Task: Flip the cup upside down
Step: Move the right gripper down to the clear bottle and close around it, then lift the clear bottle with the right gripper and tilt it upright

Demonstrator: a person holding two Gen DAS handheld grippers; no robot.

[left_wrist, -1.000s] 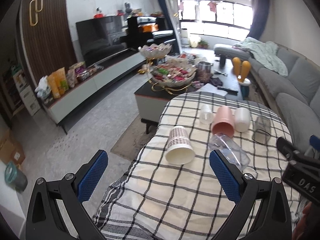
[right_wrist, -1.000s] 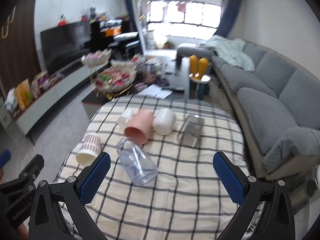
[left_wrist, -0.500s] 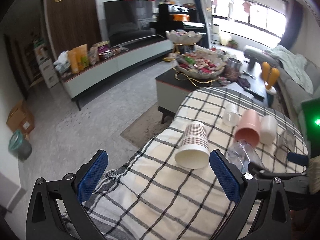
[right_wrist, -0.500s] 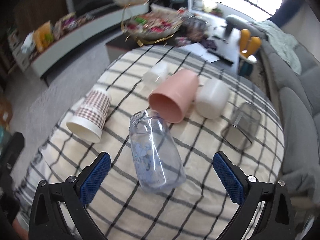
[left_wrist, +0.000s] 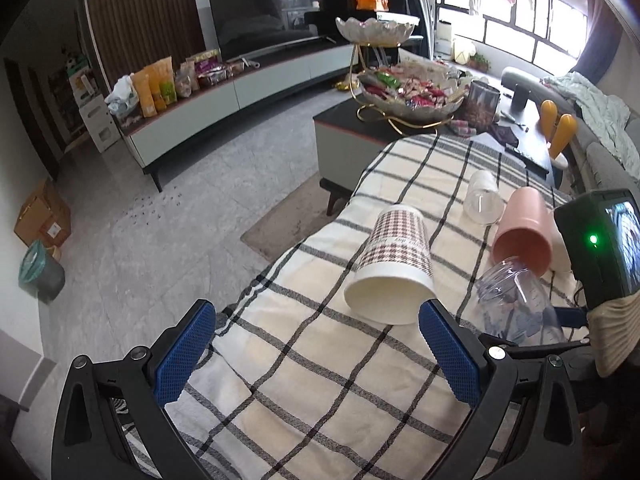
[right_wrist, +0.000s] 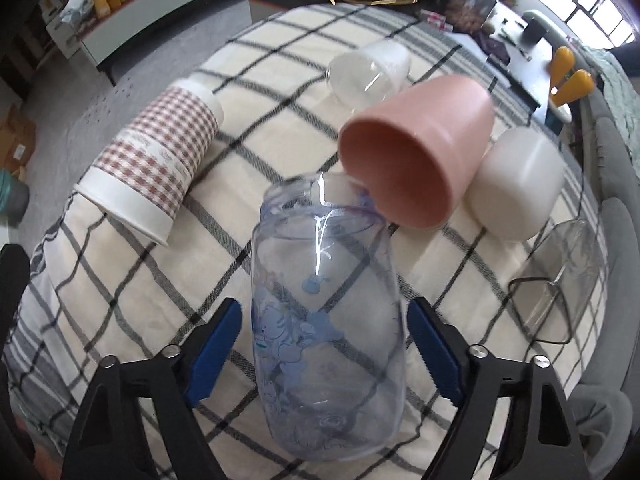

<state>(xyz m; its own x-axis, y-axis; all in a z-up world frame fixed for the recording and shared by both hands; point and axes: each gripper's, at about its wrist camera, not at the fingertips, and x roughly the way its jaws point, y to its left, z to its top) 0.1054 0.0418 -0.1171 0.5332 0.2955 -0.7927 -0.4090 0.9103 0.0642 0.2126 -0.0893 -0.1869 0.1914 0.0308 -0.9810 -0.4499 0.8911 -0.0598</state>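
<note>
A clear blue-printed plastic cup (right_wrist: 324, 316) lies on its side on the checked tablecloth, mouth pointing away. My right gripper (right_wrist: 324, 354) is open with one blue pad on each side of the cup's body; small gaps show at both pads. The cup also shows in the left wrist view (left_wrist: 516, 304). My left gripper (left_wrist: 316, 354) is open and empty above the cloth, just short of a checked paper cup (left_wrist: 394, 268) lying on its side, also in the right wrist view (right_wrist: 154, 168).
A pink cup (right_wrist: 416, 148), a white cup (right_wrist: 516, 184), a small clear cup (right_wrist: 368, 70) and a clear square glass (right_wrist: 560, 276) also lie on their sides. The table edge (left_wrist: 256, 280) drops to the floor at the left. A coffee table (left_wrist: 360, 128) stands beyond.
My right gripper moved forward and down until its fingers came around the clear cup, and closed a little. My left gripper moved closer to the paper cup.
</note>
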